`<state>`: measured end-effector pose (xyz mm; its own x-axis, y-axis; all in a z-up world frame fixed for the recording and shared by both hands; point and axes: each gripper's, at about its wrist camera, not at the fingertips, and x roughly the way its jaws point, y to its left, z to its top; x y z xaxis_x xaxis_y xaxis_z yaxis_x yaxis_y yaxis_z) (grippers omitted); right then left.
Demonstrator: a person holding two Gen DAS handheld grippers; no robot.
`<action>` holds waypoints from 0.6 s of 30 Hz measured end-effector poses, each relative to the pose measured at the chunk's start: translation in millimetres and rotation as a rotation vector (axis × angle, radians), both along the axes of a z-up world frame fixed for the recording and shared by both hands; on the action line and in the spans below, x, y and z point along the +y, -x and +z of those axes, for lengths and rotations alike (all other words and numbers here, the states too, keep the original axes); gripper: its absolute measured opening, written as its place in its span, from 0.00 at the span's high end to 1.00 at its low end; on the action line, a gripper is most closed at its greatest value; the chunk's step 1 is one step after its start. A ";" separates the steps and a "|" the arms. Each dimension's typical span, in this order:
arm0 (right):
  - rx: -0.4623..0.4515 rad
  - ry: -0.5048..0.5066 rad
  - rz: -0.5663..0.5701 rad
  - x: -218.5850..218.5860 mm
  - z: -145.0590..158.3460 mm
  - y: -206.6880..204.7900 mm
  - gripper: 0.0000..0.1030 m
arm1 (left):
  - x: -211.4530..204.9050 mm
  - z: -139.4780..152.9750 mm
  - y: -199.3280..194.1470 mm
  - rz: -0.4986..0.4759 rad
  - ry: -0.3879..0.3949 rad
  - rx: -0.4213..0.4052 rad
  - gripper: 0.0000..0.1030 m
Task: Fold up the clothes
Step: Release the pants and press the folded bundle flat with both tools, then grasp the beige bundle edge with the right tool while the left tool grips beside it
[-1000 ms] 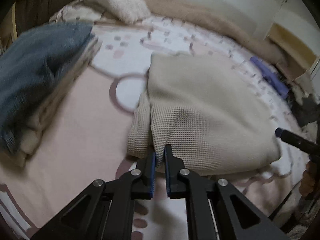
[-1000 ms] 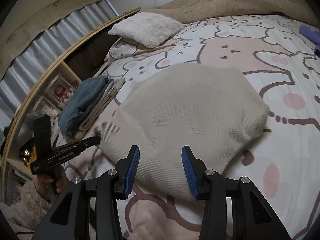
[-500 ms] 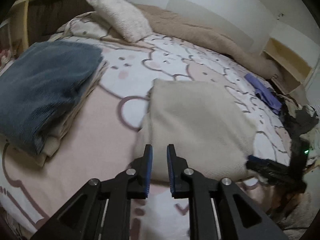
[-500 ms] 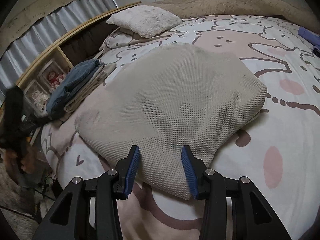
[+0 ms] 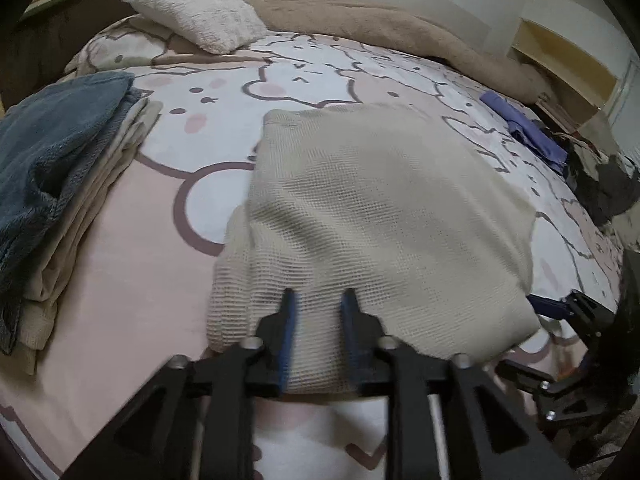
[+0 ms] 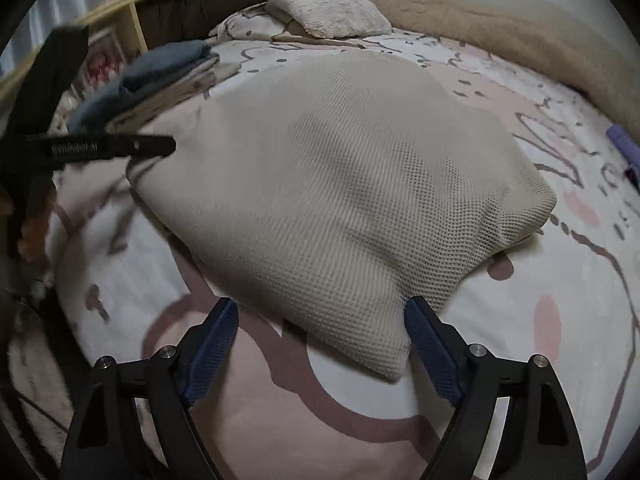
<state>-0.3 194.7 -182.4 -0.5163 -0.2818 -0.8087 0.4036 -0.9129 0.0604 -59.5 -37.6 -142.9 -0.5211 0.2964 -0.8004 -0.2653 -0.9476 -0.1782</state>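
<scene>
Waffle-knit beige garment [image 6: 340, 184] sits folded mid-bed on the cartoon-print sheet [image 5: 152, 264], near edge right under both my grippers. Left gripper [image 5: 318, 308]: fingers partly apart, just been opening, straddling the near hem, cloth between them but pads not pressing. Right gripper [image 6: 320, 316]: fingers spread wide, also just opened, near corner of the garment in the gap, not touching. So nothing gripped right now.

Judgement: fold looks about done; next is either another half-fold or a lift onto the stack. To do it clean: catch all layers at the near edge, both sides level, close together, lift evenly so the layers don't slide.

Further out: blue-and-beige folded stack [image 5: 60, 184] to the left, white pillow [image 5: 196, 12] and tan blanket [image 5: 380, 28] at the far end.
</scene>
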 end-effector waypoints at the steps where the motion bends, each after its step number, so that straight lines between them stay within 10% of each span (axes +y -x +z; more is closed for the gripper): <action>1: 0.001 -0.004 -0.007 0.6 0.0 -0.6 0.17 | 2.4 2.3 -2.0 -0.008 0.006 0.010 0.49; 8: 0.266 -0.341 0.034 -11.3 21.7 -37.6 0.17 | 12.9 10.2 -9.1 -0.048 0.074 0.062 0.35; 18: 0.598 -0.950 0.428 -44.6 -23.9 -70.6 0.18 | 15.6 18.7 -20.4 -0.097 0.129 0.120 0.35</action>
